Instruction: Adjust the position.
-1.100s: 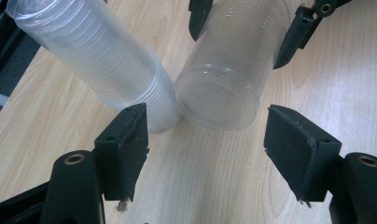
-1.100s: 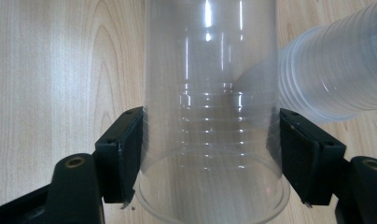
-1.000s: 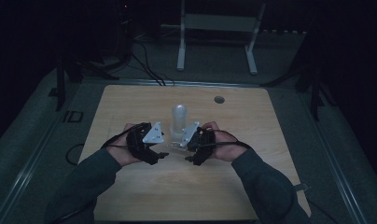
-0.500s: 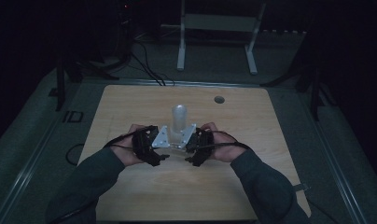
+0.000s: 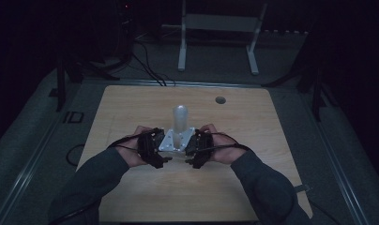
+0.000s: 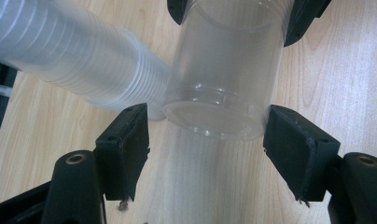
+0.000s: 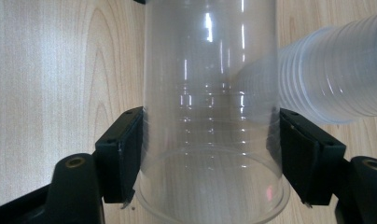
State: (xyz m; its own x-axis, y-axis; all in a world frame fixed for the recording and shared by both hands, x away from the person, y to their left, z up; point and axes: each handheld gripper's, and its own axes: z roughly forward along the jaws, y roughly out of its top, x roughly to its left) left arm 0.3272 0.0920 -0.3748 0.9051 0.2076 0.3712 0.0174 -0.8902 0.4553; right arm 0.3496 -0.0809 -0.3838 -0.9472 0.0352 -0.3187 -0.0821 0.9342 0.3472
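Note:
A clear plastic cup (image 7: 210,93) hangs level between my two grippers, just above the table. My right gripper (image 7: 210,154) is shut on it near the rim, both pads against its wall. My left gripper (image 6: 205,135) faces it from the other side with the cup's base (image 6: 214,116) between its jaws. Its right pad sits at the cup's edge and its left pad (image 6: 128,140) stands off by a small gap. In the high view the left gripper (image 5: 155,147) and right gripper (image 5: 197,147) meet at mid-table. A stack of clear cups (image 5: 180,119) stands upright just behind them.
The wooden table (image 5: 253,187) has a round hole (image 5: 220,100) at its far right. A white stand (image 5: 216,28) and cables lie on the floor beyond the far edge. Both forearms come in from the near edge.
My left gripper has moved right toward the right gripper, until the two grey plates meet over the cup. The right gripper has stayed put.

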